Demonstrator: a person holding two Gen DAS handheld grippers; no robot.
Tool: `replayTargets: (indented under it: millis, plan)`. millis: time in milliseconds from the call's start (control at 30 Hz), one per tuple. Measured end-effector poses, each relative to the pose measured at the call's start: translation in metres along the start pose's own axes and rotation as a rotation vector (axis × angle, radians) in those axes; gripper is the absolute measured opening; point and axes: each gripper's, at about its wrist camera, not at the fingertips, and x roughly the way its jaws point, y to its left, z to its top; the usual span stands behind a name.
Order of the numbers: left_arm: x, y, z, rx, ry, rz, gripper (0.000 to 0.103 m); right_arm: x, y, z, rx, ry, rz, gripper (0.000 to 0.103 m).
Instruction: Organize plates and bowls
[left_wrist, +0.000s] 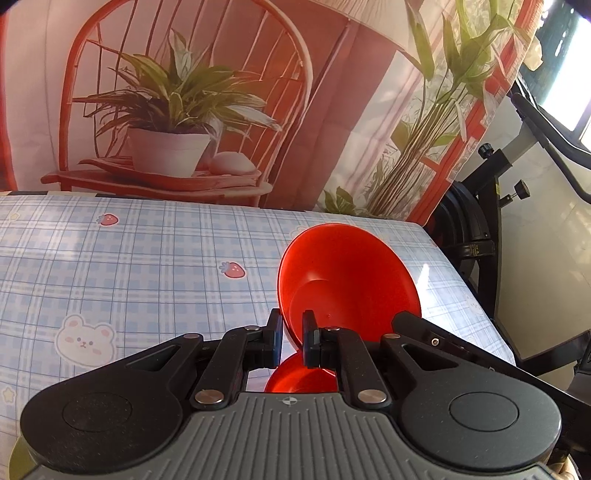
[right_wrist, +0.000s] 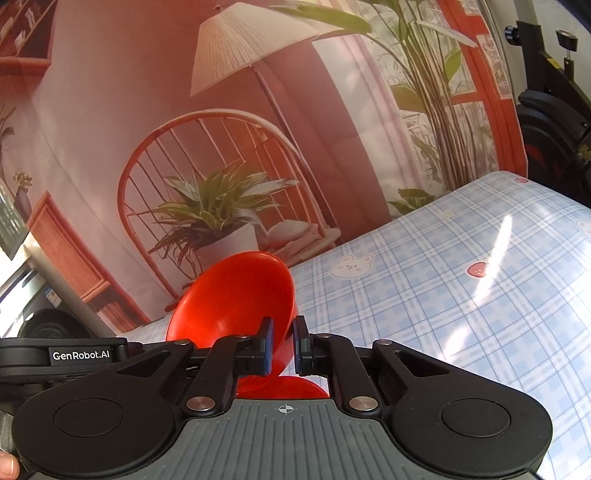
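**Bowls pinched by the rim, one in each tongs**

Bowls of red plastic are both off the surface (left_wrist: 147, 258), which wears a blue plaid cloth with strawberries and bears. The left tongs (left_wrist: 292, 339) is closed almost fully on the rim of a red bowl (left_wrist: 347, 280); that bowl stands on edge, its hollow facing the camera and its rim running from the tongs up toward 1 o'clock. The right tongs (right_wrist: 283, 345) is likewise nearly shut on the rim of a second red bowl (right_wrist: 236, 299), which leans away toward 11 o'clock, its hollow open to the camera. A further red curve, likely a plate or bowl, shows below each tongs, too hidden to name.

The risk, as I judge it, lies in the grip: each bowl hangs from one thin slice of smooth wall, so its weight levers about the pads. A quick swing or tilt could let it pivot, slip out and drop. Bringing the two together to nest could also knock rim against rim and twist one loose.
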Motion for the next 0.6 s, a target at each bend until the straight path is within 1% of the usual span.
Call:
replayTargets:
  millis: [233, 333, 467, 600]
  plan:
    - [-0.019, -0.008, -0.027, 0.003, 0.010, 0.013, 0.011, -0.021, -0.004, -0.024, 0.053, 0.007, 0.000, 0.010]
    - [-0.022, -0.010, -0.035, -0.003, 0.022, 0.006, 0.012, -0.027, -0.007, -0.031, 0.065, 0.008, -0.008, 0.010]
    - [-0.021, -0.012, -0.047, 0.012, 0.043, 0.008, 0.012, -0.031, -0.013, -0.040, 0.082, 0.016, -0.013, 0.010]
    - [-0.016, -0.009, -0.054, 0.006, 0.068, 0.011, 0.013, -0.029, -0.017, -0.047, 0.087, 0.032, -0.021, 0.010]
